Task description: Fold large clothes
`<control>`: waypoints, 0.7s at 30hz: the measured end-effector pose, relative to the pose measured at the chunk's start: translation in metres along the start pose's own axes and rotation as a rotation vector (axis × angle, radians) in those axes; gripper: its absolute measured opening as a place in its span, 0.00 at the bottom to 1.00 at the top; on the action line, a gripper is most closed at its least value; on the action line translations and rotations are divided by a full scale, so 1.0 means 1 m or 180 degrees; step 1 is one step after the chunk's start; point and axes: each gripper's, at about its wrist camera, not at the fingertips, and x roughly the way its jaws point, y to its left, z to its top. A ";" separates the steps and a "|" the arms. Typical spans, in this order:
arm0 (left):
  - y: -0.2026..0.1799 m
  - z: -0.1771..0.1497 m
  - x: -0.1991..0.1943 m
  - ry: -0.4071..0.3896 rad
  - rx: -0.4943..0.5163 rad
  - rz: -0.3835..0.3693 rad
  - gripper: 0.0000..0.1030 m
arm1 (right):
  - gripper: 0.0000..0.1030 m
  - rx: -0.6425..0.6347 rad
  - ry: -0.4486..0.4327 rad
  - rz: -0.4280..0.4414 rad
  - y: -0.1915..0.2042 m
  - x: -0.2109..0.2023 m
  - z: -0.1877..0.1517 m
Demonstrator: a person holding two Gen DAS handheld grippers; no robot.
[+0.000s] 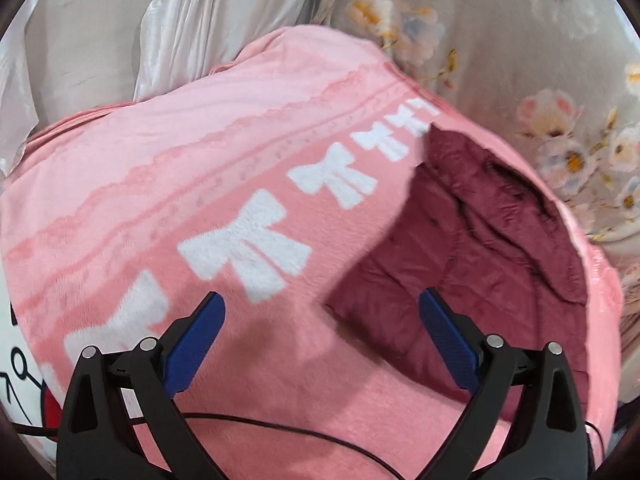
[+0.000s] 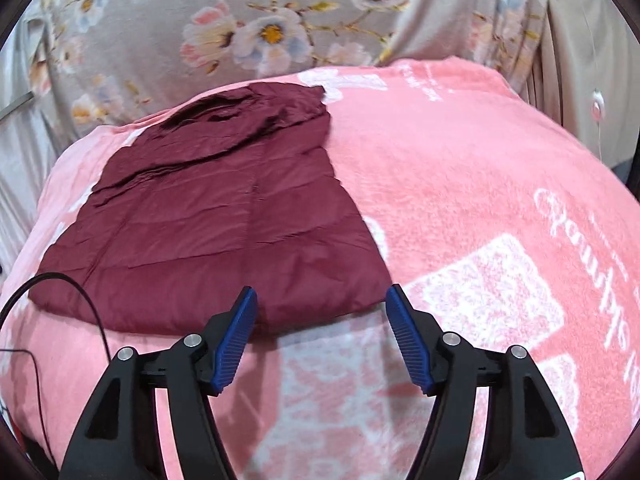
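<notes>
A dark maroon quilted jacket (image 2: 216,216) lies folded into a rough rectangle on a pink fleece blanket (image 2: 460,168). In the left wrist view the jacket (image 1: 472,256) lies to the right on the blanket (image 1: 168,176). My left gripper (image 1: 322,302) is open and empty, above the blanket just left of the jacket's near edge. My right gripper (image 2: 321,296) is open and empty, just in front of the jacket's near right corner.
The pink blanket has white bows (image 1: 244,244) and white lettering (image 2: 580,264). A grey floral bedspread (image 2: 248,28) lies behind it. Silvery curtain fabric (image 1: 120,28) hangs at far left. A thin black cable (image 2: 80,304) crosses the blanket near the jacket.
</notes>
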 end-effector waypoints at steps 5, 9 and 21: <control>-0.021 -0.002 0.068 0.0436 0.0149 -0.0050 0.92 | 0.65 0.0250 0.0093 0.0029 -0.017 0.019 0.011; -0.035 -0.008 0.089 0.0485 0.0198 0.0059 0.89 | 0.65 0.0375 0.0227 0.0129 -0.022 0.034 0.016; -0.059 0.002 0.014 0.0332 0.0430 -0.0670 0.05 | 0.03 -0.0245 -0.0400 0.0462 0.014 -0.056 0.022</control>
